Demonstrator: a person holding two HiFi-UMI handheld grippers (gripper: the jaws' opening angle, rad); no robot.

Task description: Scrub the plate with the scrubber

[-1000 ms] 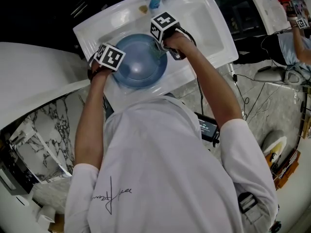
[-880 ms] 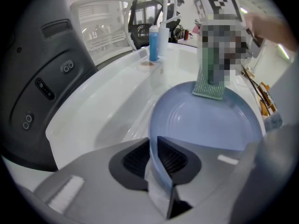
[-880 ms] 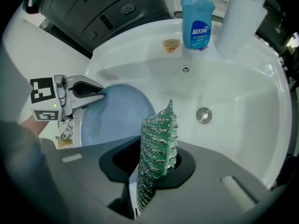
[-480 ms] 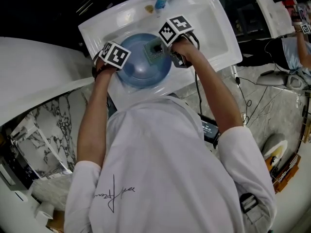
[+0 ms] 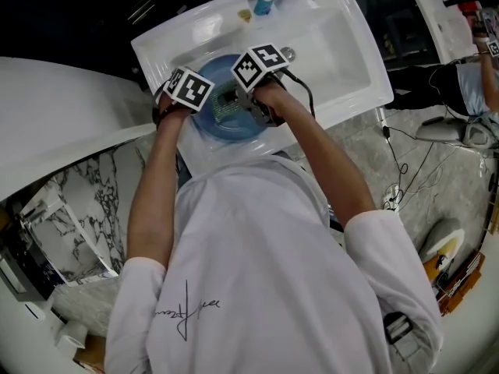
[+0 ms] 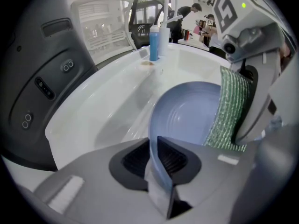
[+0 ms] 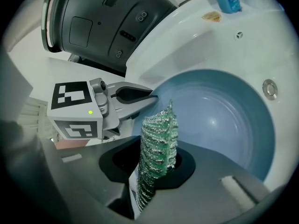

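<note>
A blue plate [image 5: 222, 125] stands tilted in the white sink [image 5: 343, 61]. My left gripper [image 5: 189, 100] is shut on the plate's rim [image 6: 156, 164] at its left side. My right gripper [image 5: 238, 104] is shut on a green glittery scrubber [image 7: 158, 146], which lies against the plate's inner face [image 7: 224, 115]. In the left gripper view the scrubber [image 6: 230, 108] shows flat on the plate's right half [image 6: 189, 115], with the right gripper's body behind it. Both marker cubes hide most of the plate from the head view.
A tap [image 6: 169, 13] and a blue bottle [image 6: 153, 43] stand at the sink's far rim, with a small brown item [image 7: 211, 16] beside them. The drain [image 7: 269, 87] shows beyond the plate. A dark rounded appliance [image 6: 37, 69] flanks the sink's left. People stand in the background.
The right gripper with the scrubber has slid leftwards and nearer across the plate, from its right edge towards the middle. The left gripper keeps its hold on the rim.
</note>
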